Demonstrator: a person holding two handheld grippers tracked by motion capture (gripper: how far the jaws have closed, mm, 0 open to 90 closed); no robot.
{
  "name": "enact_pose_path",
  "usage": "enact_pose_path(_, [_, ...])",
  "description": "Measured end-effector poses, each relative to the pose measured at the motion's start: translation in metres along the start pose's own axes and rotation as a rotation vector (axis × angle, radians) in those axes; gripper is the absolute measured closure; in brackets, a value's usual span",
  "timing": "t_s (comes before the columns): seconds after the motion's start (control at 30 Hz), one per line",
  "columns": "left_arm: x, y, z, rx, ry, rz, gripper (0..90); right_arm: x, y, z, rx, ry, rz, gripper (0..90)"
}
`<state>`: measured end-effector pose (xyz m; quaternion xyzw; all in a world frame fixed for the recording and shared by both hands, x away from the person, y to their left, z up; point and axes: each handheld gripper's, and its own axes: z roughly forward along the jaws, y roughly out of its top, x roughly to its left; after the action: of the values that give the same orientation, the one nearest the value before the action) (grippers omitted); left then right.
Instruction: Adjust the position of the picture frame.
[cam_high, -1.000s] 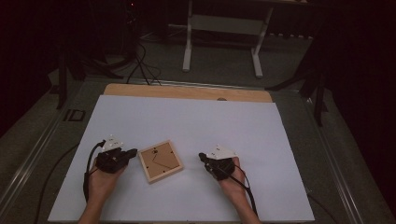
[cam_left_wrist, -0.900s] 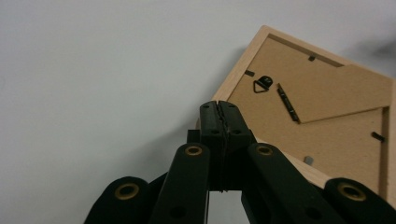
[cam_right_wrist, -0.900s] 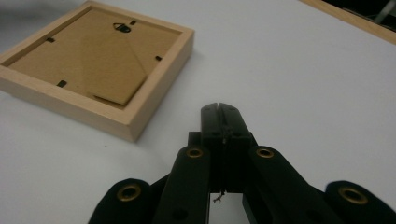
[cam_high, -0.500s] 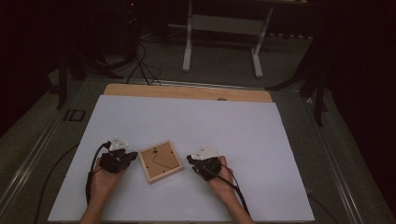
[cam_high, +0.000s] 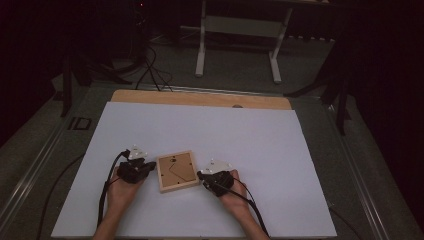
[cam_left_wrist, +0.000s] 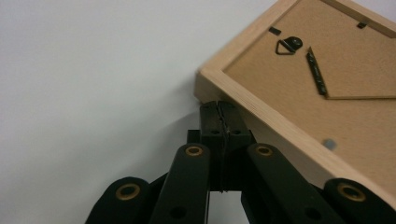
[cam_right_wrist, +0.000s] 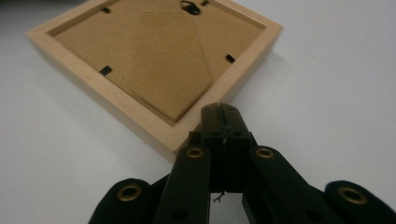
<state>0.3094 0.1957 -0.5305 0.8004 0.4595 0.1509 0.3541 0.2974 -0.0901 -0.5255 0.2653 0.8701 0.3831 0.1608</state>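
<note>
In the lower middle of the high view, I am pressing both closed grippers — left gripper (cam_high: 145, 168), right gripper (cam_high: 202, 176) — against the picture frame (cam_high: 176, 171); next I am probably squeezing it to lift or turn.

Worktop (cam_high: 300, 150) wide open beyond and right of the picture frame (cam_high: 176, 171), free passage there. Frame is boxed in sideways: left hand-held gripper (cam_high: 149, 167) at its left edge, right hand-held gripper (cam_high: 201, 176) at its right edge, both with jaws together.
</note>
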Motion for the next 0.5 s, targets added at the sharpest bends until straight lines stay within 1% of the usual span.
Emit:
enact_pose_path(0.03, [-0.003, 0.002, 0.001, 0.007, 0.001, 0.020, 90.0, 0.000, -0.001, -0.001, -0.001, 0.004, 0.005, 89.8])
enact_pose_path(0.13, [-0.009, 0.004, 0.003, -0.002, -0.010, 0.037, 90.0, -0.001, -0.005, -0.006, -0.002, 0.008, 0.006, 89.8])
enact_pose_path(0.17, [-0.009, 0.004, 0.003, -0.002, -0.010, 0.037, 90.0, -0.001, -0.005, -0.006, -0.002, 0.008, 0.006, 89.8])
enact_pose_path(0.2, [-0.014, 0.005, 0.006, 0.001, -0.016, 0.055, 90.0, -0.001, -0.007, -0.008, -0.002, 0.008, 0.007, 89.8])
enact_pose_path(0.33, [-0.020, 0.007, 0.008, -0.005, -0.024, 0.064, 90.0, 0.000, -0.013, -0.015, -0.003, 0.006, 0.009, 89.8])
enact_pose_path(0.5, [-0.023, 0.008, 0.010, -0.019, -0.055, 0.049, 90.0, 0.004, -0.017, -0.020, 0.003, 0.000, -0.002, 89.9])
